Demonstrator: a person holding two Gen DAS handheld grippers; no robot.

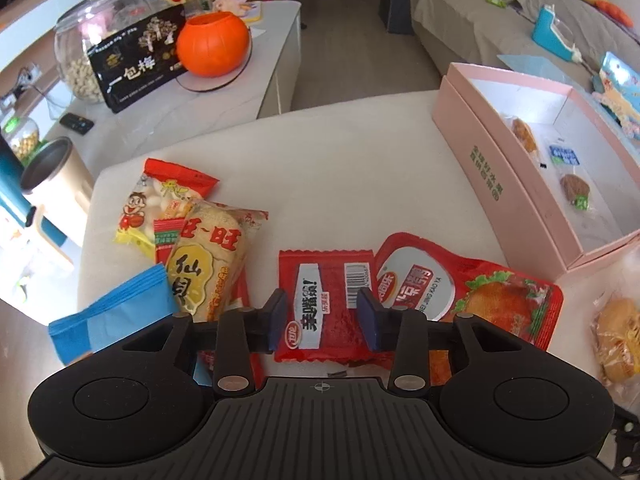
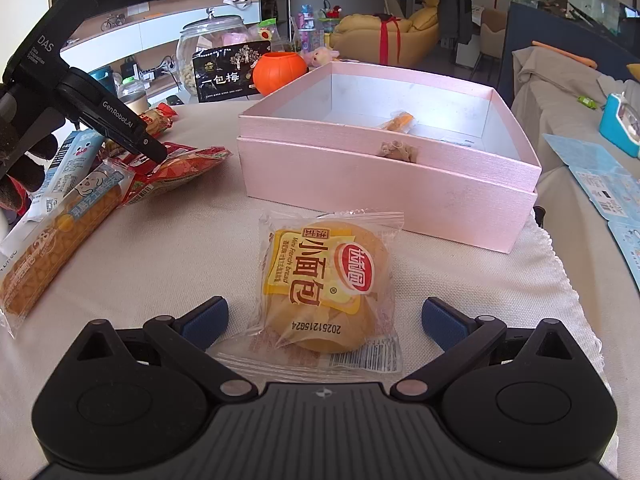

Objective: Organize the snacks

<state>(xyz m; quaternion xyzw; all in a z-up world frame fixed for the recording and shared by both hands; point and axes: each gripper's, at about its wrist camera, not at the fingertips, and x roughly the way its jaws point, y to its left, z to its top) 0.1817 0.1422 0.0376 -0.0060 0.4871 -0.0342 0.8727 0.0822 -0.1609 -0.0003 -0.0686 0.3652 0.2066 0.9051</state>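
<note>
In the left wrist view my left gripper (image 1: 324,320) hangs over a flat red snack packet (image 1: 324,300) on the white table; its blue pads (image 1: 278,320) stand apart either side of the packet and do not squeeze it. A red roast-duck packet (image 1: 464,288) lies right of it and a rice cracker packet (image 1: 208,260) to the left. In the right wrist view my right gripper (image 2: 324,320) is wide open, with a small bread packet (image 2: 324,276) lying between its fingers. Behind it stands the open pink box (image 2: 384,184), also at the right (image 1: 480,152), holding a few small snacks.
A long cake packet (image 2: 56,248) and red packets (image 2: 176,168) lie at the left beneath the left gripper (image 2: 156,156). An orange pumpkin bucket (image 1: 212,44), a black box (image 1: 136,60) and a glass jar (image 1: 80,60) stand on the far counter. Blue sheets (image 2: 600,184) lie right.
</note>
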